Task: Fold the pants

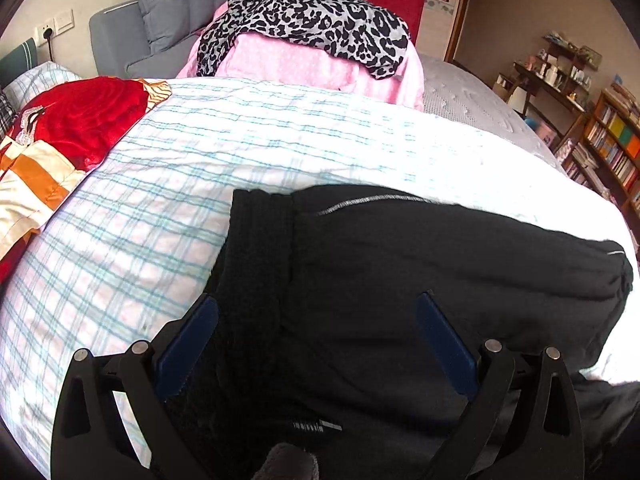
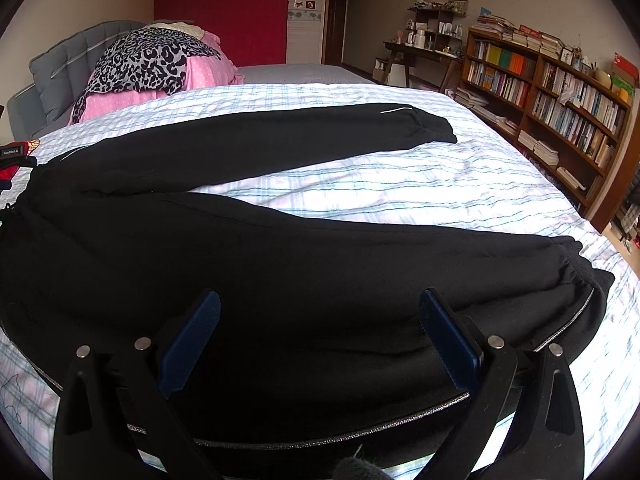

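Note:
Black pants [image 2: 280,256] lie spread flat on a checked white and blue bedsheet [image 2: 400,184], waistband at the left, both legs running right and splayed apart. A thin silver stripe runs along the side seams. My right gripper [image 2: 320,304] is open just above the near leg, around its middle. My left gripper [image 1: 318,308] is open just above the waistband end of the pants [image 1: 400,272], its left finger near the ribbed waistband [image 1: 256,248]. Neither gripper holds cloth.
A pile of pink and leopard-print bedding [image 1: 304,36] lies at the bed's far side. A red and orange blanket [image 1: 60,136] lies at the left. A grey headboard [image 2: 60,68] stands behind. Bookshelves [image 2: 560,108] and a desk [image 2: 420,52] stand to the right.

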{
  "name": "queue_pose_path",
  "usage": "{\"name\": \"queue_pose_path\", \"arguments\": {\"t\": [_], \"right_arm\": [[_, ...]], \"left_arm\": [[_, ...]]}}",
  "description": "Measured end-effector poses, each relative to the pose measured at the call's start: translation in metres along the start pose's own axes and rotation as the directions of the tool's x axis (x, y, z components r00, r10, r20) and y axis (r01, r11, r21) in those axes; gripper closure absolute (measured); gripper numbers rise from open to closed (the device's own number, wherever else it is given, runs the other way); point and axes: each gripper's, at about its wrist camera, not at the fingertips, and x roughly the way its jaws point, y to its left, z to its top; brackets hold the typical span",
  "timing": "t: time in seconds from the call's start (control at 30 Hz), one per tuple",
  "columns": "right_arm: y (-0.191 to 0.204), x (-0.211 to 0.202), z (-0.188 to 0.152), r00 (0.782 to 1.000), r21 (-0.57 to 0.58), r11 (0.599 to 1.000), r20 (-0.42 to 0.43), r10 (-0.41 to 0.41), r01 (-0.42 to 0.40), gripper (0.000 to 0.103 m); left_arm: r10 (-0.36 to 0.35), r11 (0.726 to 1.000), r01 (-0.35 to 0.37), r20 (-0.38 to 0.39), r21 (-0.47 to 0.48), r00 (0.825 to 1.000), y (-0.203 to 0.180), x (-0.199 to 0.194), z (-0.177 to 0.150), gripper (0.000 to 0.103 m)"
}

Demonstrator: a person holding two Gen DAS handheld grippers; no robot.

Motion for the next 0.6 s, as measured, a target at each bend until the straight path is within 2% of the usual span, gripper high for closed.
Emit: {"name": "queue_pose_path", "arguments": {"t": [0.2,0.37,0.6], "right_arm": [[0.000,0.010,-0.001,0.999,0.008,1.000,-0.034,0.020,-0.020,0.003],[-0.003,0.015,-0.003,0.998,0.018,0.999,-0.056,0.032,-0.031,0.003],[-0.009,0.025,-0.004,0.993,0.044,0.998,-0.099,0.059,-0.055,0.003]], "left_arm": [[-0.027,1.000,0.027,-0.003,-0.007,1.000,0.014,0.036,0.037,0.005],[-0.047,0.999,0.047,-0.045,0.012,0.998,0.017,0.065,0.058,0.013],[-0.008,0.991,0.023,-0.114,0.135,0.993,0.001,0.093,0.063,0.014]]}}
